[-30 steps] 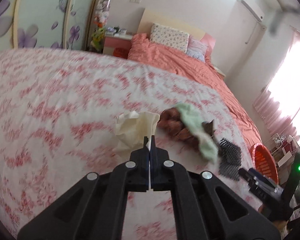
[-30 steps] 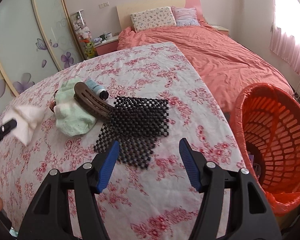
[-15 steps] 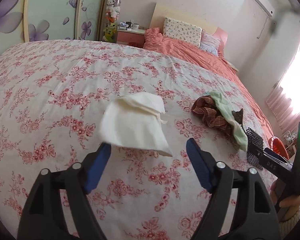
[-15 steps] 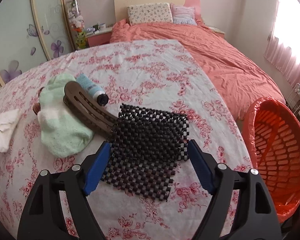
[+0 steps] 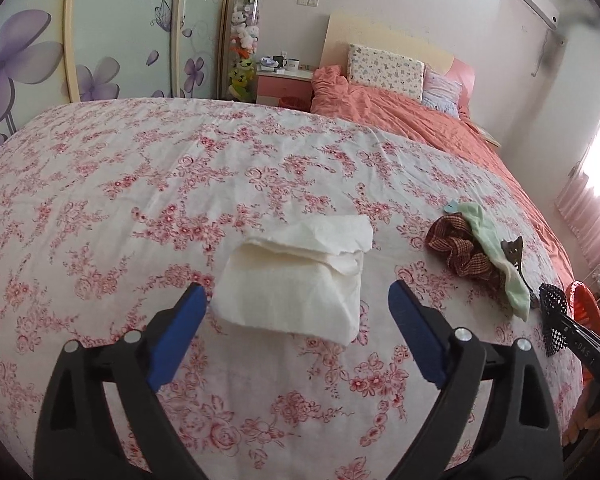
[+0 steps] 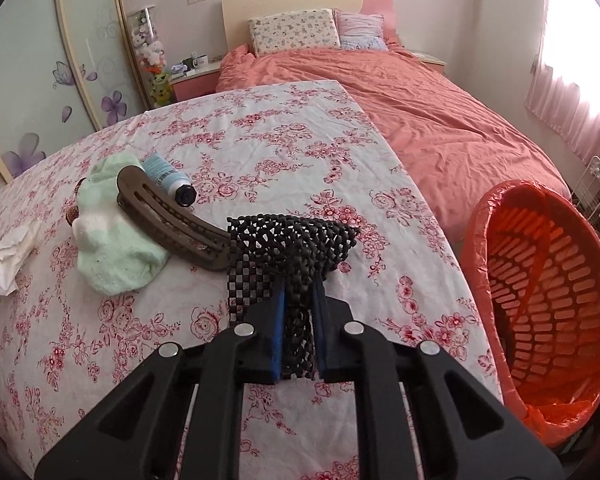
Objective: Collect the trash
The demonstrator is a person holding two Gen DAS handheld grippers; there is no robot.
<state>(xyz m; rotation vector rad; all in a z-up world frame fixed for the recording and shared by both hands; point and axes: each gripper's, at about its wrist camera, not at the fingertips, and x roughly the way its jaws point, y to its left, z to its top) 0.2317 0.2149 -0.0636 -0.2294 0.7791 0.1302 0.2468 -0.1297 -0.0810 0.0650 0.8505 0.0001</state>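
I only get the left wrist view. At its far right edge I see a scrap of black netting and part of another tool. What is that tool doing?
Observer: The right tongs are shut on that netting, a black rubber mesh mat, and bunch up its near edge.
Visitor: Where could it go?
Observer: Probably into the orange slatted plastic basket, lined with an orange bag. It is just to the right of the mat.
Visitor: Is anything tucked behind the pile of cloth?
Observer: Yes, a light-blue tube with a black cap lies beside a curved brown hair clip.
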